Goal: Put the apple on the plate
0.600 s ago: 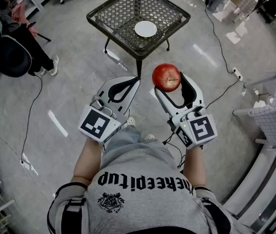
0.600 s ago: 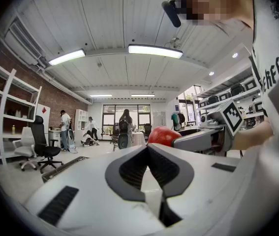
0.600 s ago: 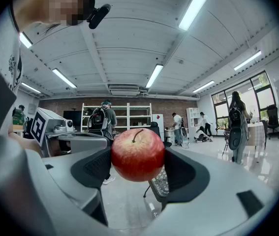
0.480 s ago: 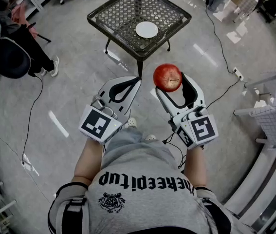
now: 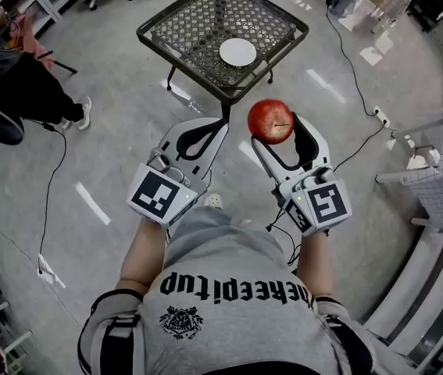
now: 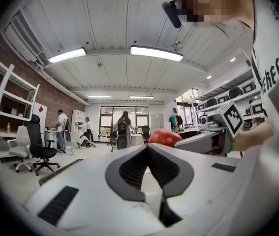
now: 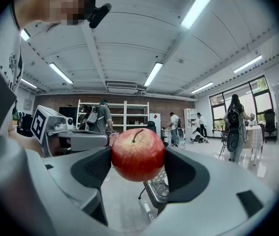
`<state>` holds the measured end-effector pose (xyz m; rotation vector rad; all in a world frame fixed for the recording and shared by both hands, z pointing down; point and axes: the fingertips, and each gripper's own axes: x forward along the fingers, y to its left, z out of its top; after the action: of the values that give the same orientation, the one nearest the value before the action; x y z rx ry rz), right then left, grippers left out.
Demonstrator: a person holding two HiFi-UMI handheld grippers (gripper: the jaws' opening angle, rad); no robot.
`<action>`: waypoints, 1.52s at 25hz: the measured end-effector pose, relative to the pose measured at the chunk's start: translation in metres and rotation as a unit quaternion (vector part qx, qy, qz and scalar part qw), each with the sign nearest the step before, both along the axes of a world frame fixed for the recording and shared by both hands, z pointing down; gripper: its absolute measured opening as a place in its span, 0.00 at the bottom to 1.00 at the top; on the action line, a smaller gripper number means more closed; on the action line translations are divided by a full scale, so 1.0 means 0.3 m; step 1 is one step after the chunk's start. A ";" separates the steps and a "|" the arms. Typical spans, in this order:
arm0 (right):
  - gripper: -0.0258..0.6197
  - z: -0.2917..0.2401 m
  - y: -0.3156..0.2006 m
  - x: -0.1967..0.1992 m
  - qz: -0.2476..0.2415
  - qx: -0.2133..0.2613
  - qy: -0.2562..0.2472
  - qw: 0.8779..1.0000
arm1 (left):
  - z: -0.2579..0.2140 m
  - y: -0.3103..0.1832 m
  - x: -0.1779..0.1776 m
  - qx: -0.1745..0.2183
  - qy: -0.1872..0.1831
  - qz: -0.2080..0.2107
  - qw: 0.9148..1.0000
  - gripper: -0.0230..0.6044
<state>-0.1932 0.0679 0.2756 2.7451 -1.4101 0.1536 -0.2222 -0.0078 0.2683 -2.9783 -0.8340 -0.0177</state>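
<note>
Head view, looking steeply down: a black square metal mesh bench [image 5: 182, 30] stands on the grey polished floor [image 5: 119, 131] ahead of the person, and a small round white plate [image 5: 237, 51] lies on its top, toward the bench's right half. The round red apple [image 5: 270, 121] is not on the bench. It is held in the air just short of the bench's near corner, well apart from the plate. The white right gripper [image 5: 274, 128] is clenched on it. In the right gripper view the dark pads press on the two flanks of the apple [image 7: 137, 154], whose stem points up, and the bench's near corner and leg show below and behind the fruit. The white left gripper [image 5: 221, 123] hovers beside the right one, also just short of the bench's near corner and to the left of the apple. In the left gripper view its jaws lie together with the tips touching and nothing between them, and the apple [image 6: 165, 137] shows just beyond those tips to the right. A thin black cable [image 5: 51, 180] trails over the floor well to the left of the bench, and a white wire rack [image 5: 438, 180] stands well to its right.
</note>
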 end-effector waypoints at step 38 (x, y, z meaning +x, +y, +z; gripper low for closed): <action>0.60 0.024 0.061 0.683 -0.132 -0.033 -0.007 0.991 | 0.023 0.097 0.651 -0.012 -0.004 -0.117 0.993 0.07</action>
<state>0.0118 0.0861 0.2827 2.4790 -1.7208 0.2041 -0.0270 0.0213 0.2751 -3.0822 -0.4833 -0.0297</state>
